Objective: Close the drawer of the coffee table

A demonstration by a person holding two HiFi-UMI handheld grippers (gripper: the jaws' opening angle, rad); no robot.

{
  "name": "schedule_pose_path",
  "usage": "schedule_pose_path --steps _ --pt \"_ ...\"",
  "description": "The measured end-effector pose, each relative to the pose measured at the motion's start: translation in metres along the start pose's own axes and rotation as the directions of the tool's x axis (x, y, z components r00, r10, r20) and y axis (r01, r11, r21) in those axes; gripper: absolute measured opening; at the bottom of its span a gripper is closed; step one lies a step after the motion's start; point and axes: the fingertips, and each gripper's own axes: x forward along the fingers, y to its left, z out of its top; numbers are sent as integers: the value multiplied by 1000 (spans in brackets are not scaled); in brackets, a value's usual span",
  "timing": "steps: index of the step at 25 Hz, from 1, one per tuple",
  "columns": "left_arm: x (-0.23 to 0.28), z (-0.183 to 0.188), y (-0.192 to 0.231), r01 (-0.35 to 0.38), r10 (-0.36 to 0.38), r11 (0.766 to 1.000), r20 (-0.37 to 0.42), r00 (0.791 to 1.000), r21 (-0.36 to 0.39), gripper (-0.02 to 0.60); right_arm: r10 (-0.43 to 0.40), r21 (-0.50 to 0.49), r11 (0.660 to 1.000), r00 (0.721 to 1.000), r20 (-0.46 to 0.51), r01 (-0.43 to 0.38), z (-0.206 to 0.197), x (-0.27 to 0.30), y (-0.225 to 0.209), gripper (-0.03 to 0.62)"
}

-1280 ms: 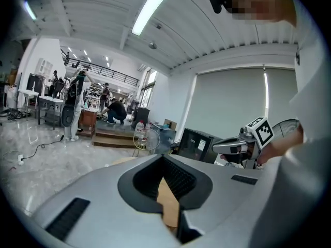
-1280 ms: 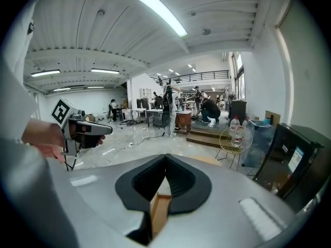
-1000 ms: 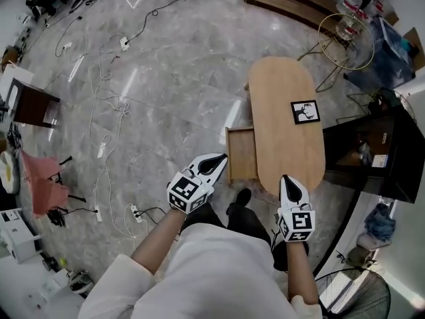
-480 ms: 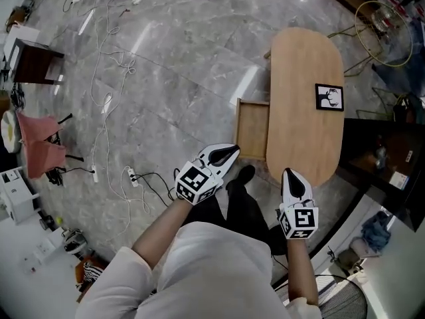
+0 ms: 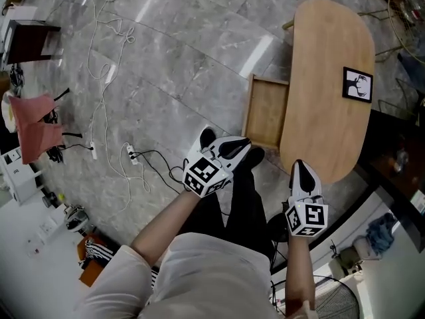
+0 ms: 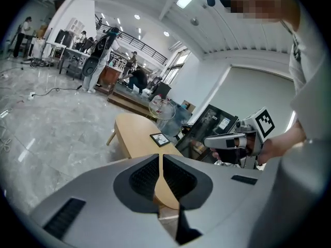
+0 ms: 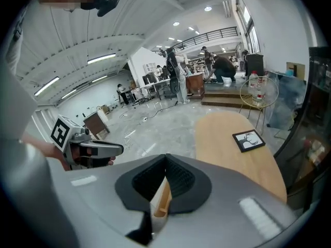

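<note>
Gaping drawer [image 5: 267, 117] near closed left claw [image 5: 243, 145]

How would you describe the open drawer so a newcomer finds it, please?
Find the oval wooden coffee table on the grey floor. A shallow drawer juts from its long side, near the left gripper. It alone is an open, box-like tray.

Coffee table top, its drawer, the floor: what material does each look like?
Oval light-brown coffee table top: wood or wood veneer, matte, even tan with no glare. Open light-brown drawer: same-looking wood, raised rim around a flat bottom. Grey floor: polished marble or marble-look tile, veined, with joint lines and mirrored light streaks.
</note>
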Motion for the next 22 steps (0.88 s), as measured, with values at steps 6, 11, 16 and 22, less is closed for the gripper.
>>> schedule_pose_path --steps 6,11,16,22 --pt "32 -52 43 -3 1 1000 -78 997 -21 26 5 52 999 999 -48 -3 -49 38 -4 11" --pt "59 -94 79 -3 -3 999 -135 991 -42 48 12 74 997 996 -93 -5 -90 69 -11 11" --pt "91 -136 107 0 -14 997 -168 986 -82 75 3 109 994 994 -111 10 -125 98 -26 11" --pt "129 -199 143 -45 21 995 -249 968 -92 112 31 125 992 991 -133 -14 -169 134 -34 11"
